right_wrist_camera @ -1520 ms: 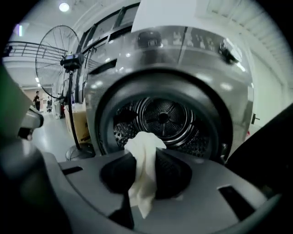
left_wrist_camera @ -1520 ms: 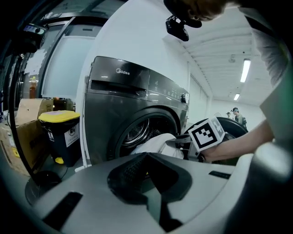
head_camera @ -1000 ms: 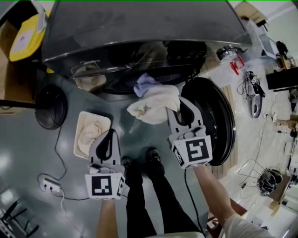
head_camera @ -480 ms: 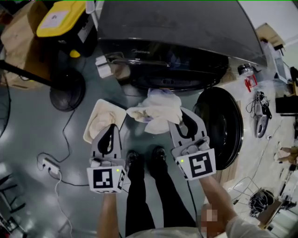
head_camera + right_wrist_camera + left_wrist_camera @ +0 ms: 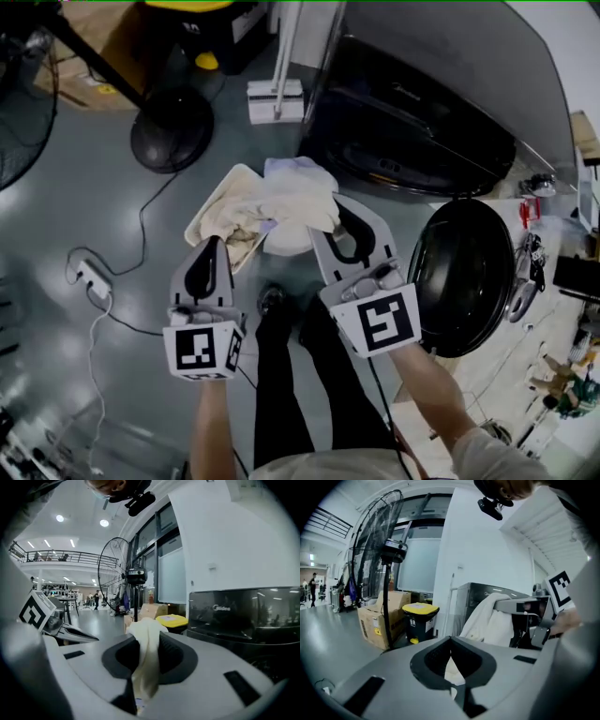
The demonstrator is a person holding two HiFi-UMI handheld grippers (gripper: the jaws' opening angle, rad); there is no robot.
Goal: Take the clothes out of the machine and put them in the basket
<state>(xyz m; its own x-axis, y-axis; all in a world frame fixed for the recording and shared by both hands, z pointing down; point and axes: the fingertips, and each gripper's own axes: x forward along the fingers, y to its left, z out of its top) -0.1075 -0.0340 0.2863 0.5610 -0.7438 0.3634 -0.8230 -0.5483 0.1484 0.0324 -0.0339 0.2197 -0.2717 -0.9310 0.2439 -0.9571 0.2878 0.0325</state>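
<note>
Right tool [image 5: 328, 225], clamping the cloth [image 5: 286, 197], has swung from machine [image 5: 422, 112] to basket [image 5: 200, 223], left tool [image 5: 211, 244] shut and empty, so the drop looks next.

The left gripper [image 5: 210, 248] and right gripper [image 5: 330, 217] are moulded in grey with black jaw linings. A white cube [image 5: 202, 349] printed with black square markers is fitted on each. Black trousers [image 5: 281, 394] and shoes [image 5: 272, 300] are worn.

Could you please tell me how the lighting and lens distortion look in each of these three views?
Head view: dim, underexposed, with reflections streaking the washing machine. Left gripper view: heavy fisheye, black corners, bright white wall. Right gripper view: same fisheye; the cloth between the jaws looks slightly soft.
</note>
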